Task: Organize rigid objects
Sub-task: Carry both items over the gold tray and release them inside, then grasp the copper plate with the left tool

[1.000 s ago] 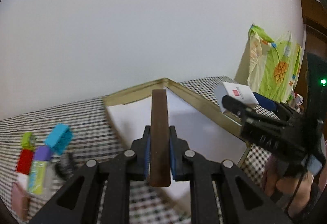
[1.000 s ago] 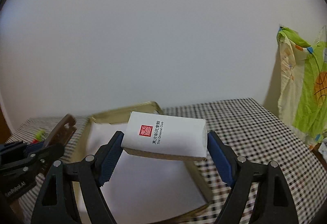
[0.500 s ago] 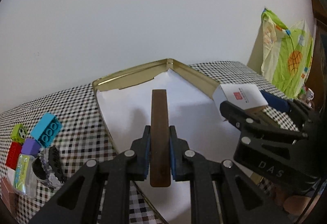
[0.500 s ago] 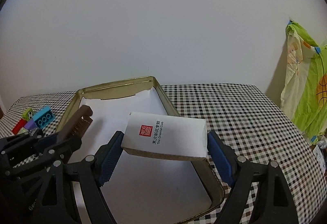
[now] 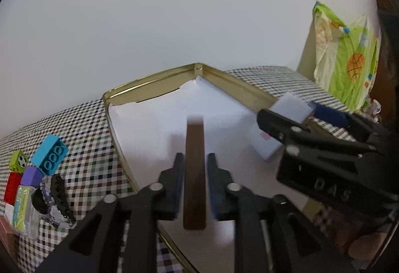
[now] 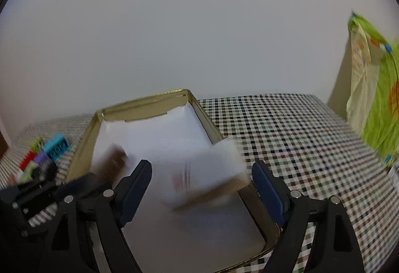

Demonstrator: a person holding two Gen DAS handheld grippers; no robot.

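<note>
Brown strip stands between the left tool pads, which have just been opening and no longer press it, over the gold tin. Right view alone shows the right tool spread, its blurred white box loose and tilted above the tin. Left view alone shows toy blocks sharply on the checked desk.

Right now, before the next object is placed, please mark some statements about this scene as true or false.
1. The gold tin is lined with white paper. True.
2. The toy blocks lie inside the tin. False: they lie on the checked cloth beside it.
3. The left tool pinches the brown stick tightly. False: its jaws have just been opening, and gaps show on both sides of the stick.
4. The white box is over the tin, between the fingers of the right tool. True.
5. The cloth is plain blue. False: it is checked.
</note>
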